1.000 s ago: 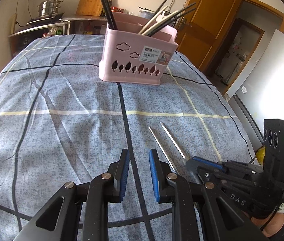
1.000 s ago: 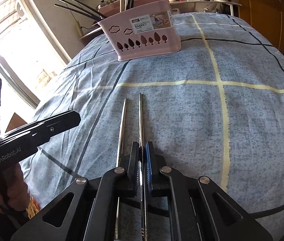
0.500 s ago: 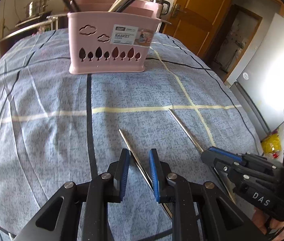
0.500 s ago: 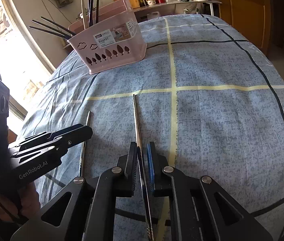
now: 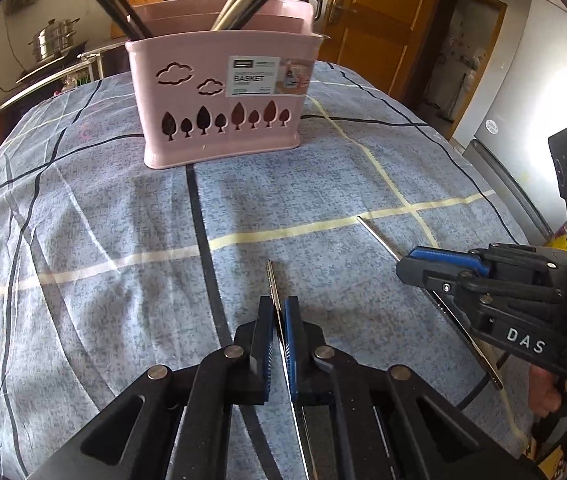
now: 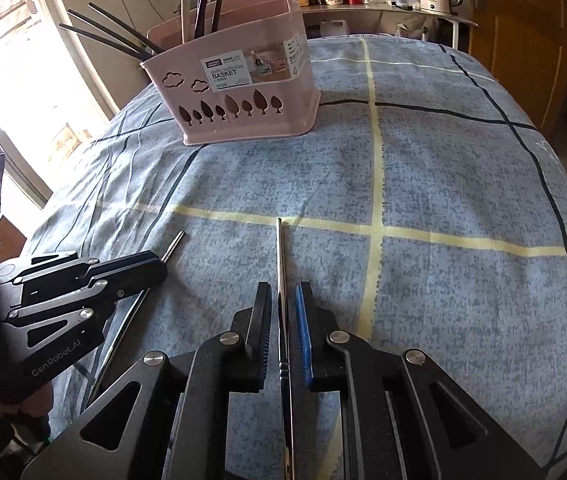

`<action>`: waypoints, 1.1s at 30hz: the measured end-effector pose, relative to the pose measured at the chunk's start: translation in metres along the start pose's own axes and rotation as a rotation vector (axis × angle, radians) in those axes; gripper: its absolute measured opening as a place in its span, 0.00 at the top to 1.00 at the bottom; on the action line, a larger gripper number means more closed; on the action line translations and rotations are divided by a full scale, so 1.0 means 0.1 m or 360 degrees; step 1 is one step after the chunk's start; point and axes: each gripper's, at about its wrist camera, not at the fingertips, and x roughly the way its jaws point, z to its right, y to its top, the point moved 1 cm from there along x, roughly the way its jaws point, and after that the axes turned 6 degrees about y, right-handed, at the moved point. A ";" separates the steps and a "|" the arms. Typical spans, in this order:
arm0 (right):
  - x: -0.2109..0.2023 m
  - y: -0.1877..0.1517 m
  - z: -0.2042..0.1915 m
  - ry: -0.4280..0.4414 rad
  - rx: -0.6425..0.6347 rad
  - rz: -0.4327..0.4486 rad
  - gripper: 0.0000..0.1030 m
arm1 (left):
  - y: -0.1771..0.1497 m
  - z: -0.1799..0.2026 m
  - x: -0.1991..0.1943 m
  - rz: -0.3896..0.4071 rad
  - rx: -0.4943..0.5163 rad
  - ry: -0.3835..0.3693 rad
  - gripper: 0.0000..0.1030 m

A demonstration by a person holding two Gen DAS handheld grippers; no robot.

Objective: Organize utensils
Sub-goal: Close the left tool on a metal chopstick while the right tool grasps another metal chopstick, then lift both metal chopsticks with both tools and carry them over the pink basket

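The left gripper (image 5: 279,308) pinches one metal chopstick (image 5: 270,276) on the near cloth (image 5: 83,220), the right gripper (image 6: 283,304) sits loose around the other chopstick (image 6: 280,248), so squeeze tight before lifting toward the far pink basket (image 5: 219,120).

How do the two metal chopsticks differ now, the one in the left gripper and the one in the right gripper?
The left gripper has just closed and pinches its metal chopstick, with only a short tip showing ahead of the fingers. The right gripper has just been opening; its metal chopstick sits in a visible gap and reaches much farther forward. Both are thin, silver, and point toward the pink basket.
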 end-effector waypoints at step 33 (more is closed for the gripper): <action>-0.56 0.45 -0.10 0.0089 -0.0010 0.0264 0.96 | 0.45 -0.20 -0.57 0.0182 -0.0085 -0.0010 0.96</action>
